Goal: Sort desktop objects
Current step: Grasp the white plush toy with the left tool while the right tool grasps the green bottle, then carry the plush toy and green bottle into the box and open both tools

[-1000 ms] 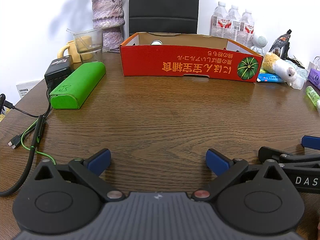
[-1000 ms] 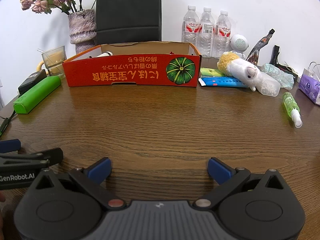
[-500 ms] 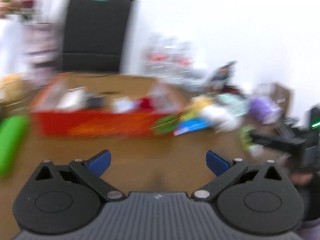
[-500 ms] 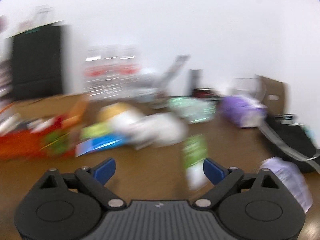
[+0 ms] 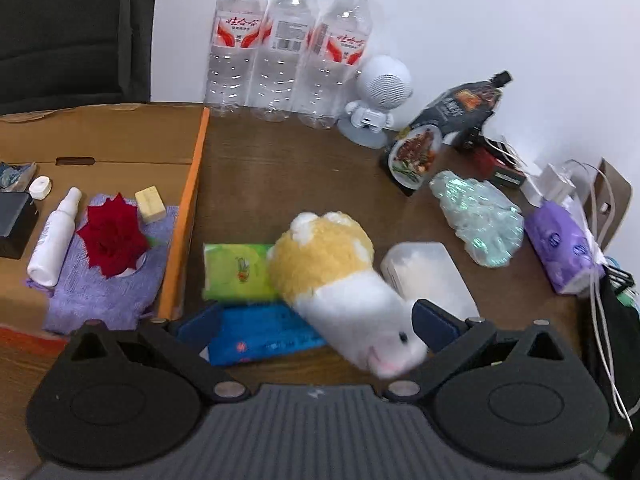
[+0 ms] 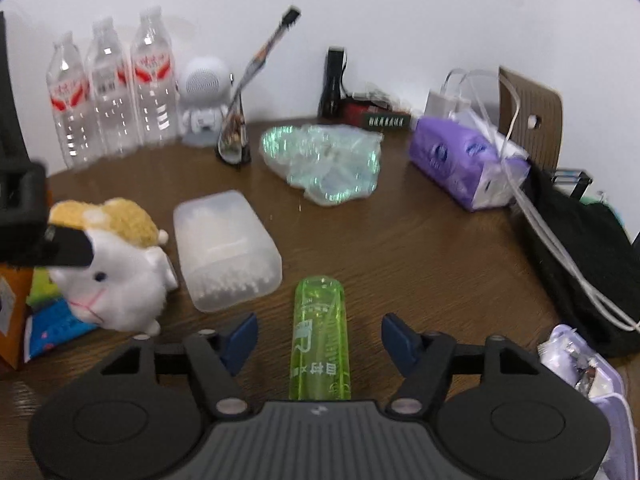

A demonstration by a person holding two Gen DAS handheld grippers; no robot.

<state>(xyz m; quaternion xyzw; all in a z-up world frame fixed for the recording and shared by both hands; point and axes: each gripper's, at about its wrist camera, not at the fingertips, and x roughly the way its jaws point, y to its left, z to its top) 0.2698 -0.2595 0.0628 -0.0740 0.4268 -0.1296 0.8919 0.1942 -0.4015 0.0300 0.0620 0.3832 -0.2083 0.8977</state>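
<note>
Left wrist view: left hand-held gripper [image 5: 316, 326] released, jaws spread wide, grasping nothing. The plush toy [image 5: 340, 284] lies between the blue pads on the bench [image 5: 280, 168], snout toward the camera, pads not pressing it. The toy rests partly over a green pack [image 5: 236, 270] and a blue pack [image 5: 260, 334]. Clear plastic box [image 5: 428, 276] touches the toy's far side. Cardboard tray [image 5: 188, 216] to the left holds a red flower [image 5: 112, 240] on a purple cloth [image 5: 104, 296], a white spray bottle [image 5: 54, 240] and a wooden block [image 5: 150, 204]. Three water bottles [image 5: 288, 44] and a small white robot figure [image 5: 378, 100] stand at the wall.

Right wrist view: right hand-held gripper [image 6: 318, 340] with jaws closing; the green spray bottle [image 6: 320, 336] lies lengthwise between them on the bench, pads clear of it on both sides, so nothing grasped. Plush toy and clear box sit just left of the bottle. The left hand-held gripper's finger [image 6: 68, 246] hangs over the toy's head. Purple tissue pack [image 6: 460, 160] and a crumpled iridescent bag [image 6: 324, 160] lie farther back.
</note>
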